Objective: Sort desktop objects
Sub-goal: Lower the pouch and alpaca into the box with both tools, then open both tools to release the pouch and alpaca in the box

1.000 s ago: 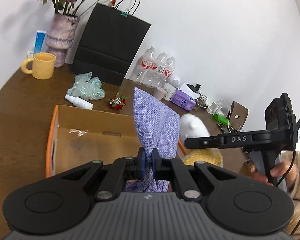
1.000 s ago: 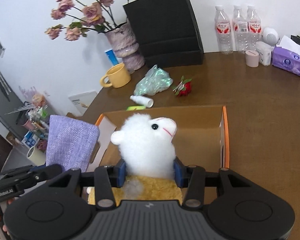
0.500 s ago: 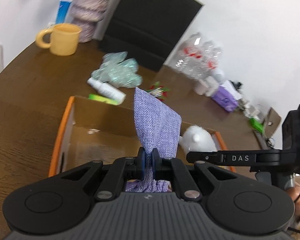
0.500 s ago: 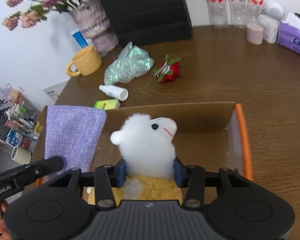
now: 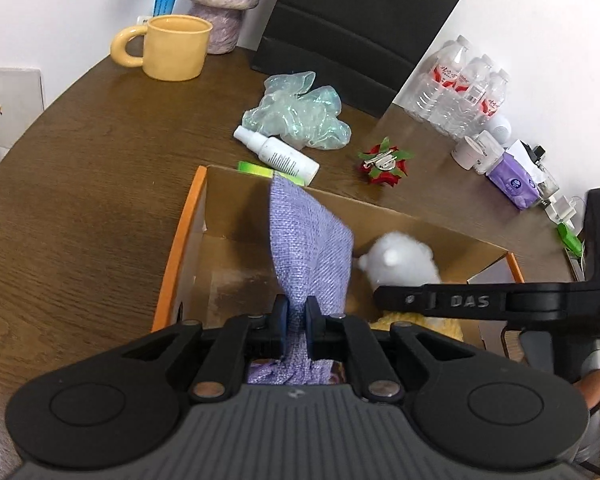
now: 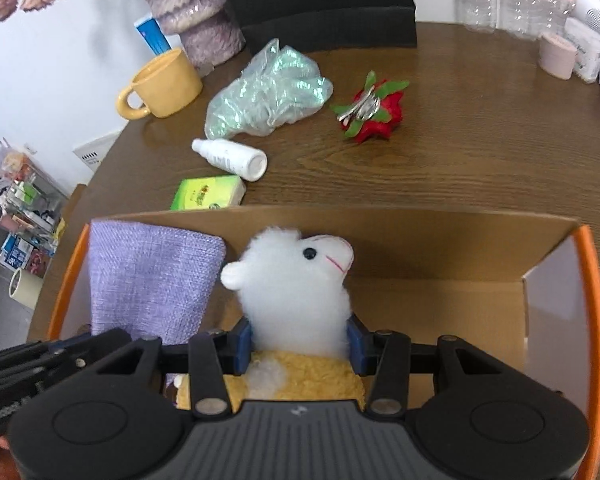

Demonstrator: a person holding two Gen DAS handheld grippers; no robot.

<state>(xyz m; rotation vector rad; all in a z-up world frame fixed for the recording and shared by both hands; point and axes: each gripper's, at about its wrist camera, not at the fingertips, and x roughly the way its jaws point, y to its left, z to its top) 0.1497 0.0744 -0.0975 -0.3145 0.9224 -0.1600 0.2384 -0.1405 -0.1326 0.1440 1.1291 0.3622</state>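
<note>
**Both loads over the box**

My left gripper (image 5: 296, 314) pinches the purple woven pouch (image 5: 308, 248), hanging lengthwise beside the plush alpaca (image 6: 296, 292) clamped in my right gripper (image 6: 300, 346). Both sit inside the cardboard box (image 6: 596, 320), so release is straight down.

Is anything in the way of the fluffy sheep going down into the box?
Nothing visible blocks it. The right gripper holds the plush sheep over bare floor in the cardboard box; the purple cloth hangs beside it.
</note>
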